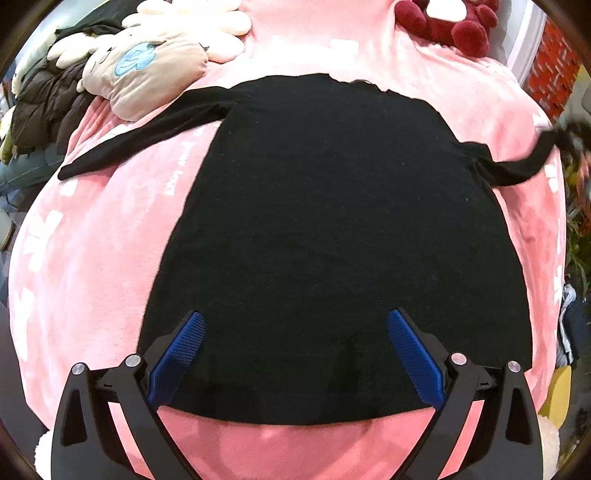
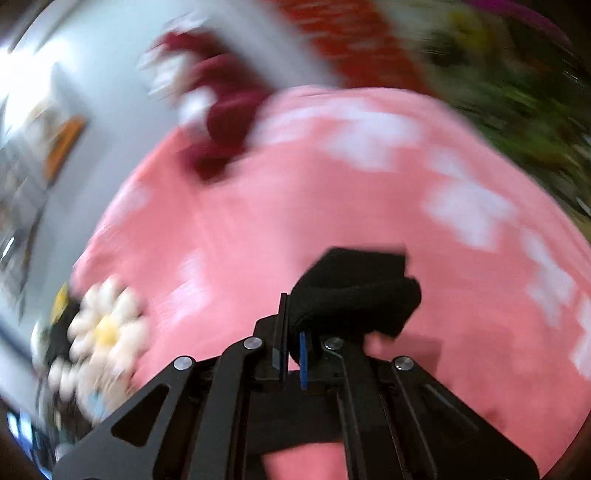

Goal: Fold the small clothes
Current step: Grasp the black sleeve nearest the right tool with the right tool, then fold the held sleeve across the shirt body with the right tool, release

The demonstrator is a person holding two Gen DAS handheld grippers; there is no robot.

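**Black top spread flat, one sleeve end pinched for folding**

A black long-sleeved top (image 1: pixel 332 240) is laid flat on a pink blanket (image 1: pixel 92 258) that covers what appears to be a bed, its hem toward 6 o'clock in the left wrist view and its neckline toward 12 o'clock. It is judged to be spread this way so that sleeves and sides can be folded inward cleanly. One sleeve (image 1: pixel 140 136) is stretched out toward 9 o'clock and rests on the blanket; the other sleeve (image 1: pixel 517 170) is drawn out toward 3 o'clock, where its end is lost in blur.

The left claw (image 1: pixel 295 354) is held released and wide above the hem, the blue pads (image 1: pixel 177 358) being set well apart. Whether the fabric is touched by them cannot be told; nothing is gripped.

In the right wrist view the right claw (image 2: pixel 295 350) is clenched on a bunched end of black cloth (image 2: pixel 354 288), judged to be that sleeve's cuff, which is raised above the blanket. The picture is heavily smeared, so fast motion is suggested.

A beige plush pillow (image 1: pixel 147 74) and a dark red plush toy (image 1: pixel 454 22) are set at 11 and 1 o'clock, clear of the top.
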